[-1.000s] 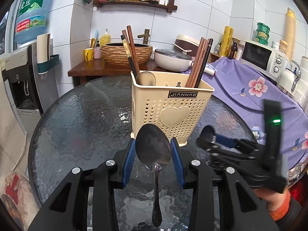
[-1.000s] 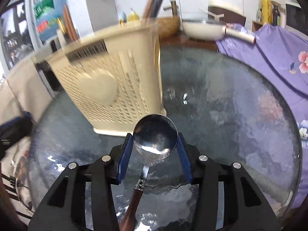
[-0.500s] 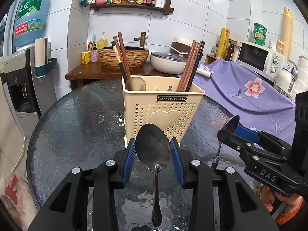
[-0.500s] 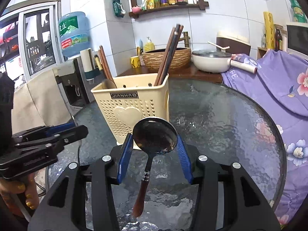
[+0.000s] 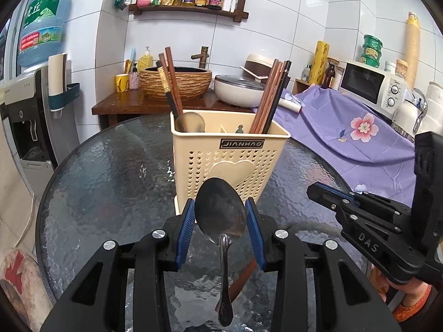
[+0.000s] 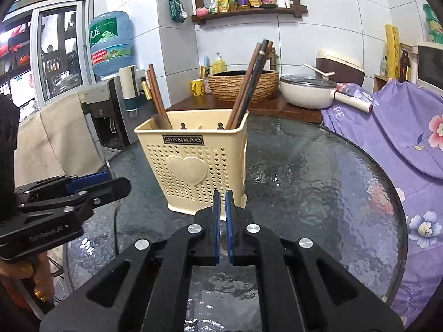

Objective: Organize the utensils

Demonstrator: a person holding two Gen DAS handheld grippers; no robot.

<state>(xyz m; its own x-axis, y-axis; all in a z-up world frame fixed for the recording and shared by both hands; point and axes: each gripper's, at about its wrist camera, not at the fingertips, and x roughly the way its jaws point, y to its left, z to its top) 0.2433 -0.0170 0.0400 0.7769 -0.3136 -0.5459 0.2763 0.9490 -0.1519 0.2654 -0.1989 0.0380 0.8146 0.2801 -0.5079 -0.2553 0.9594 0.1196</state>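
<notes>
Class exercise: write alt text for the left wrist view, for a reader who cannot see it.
The left gripper holds a metal spoon by its bowl, handle hanging down, in front of a cream utensil holder with chopsticks on a round glass table. The right gripper hovers at right.

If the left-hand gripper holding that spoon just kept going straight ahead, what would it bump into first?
Most likely the cream utensil basket. The left gripper, shut on the metal spoon, points at the basket's front wall with the heart on it, with only bare glass table between. The spoon's bowl would probably touch first, though the gap is hard to judge.
</notes>
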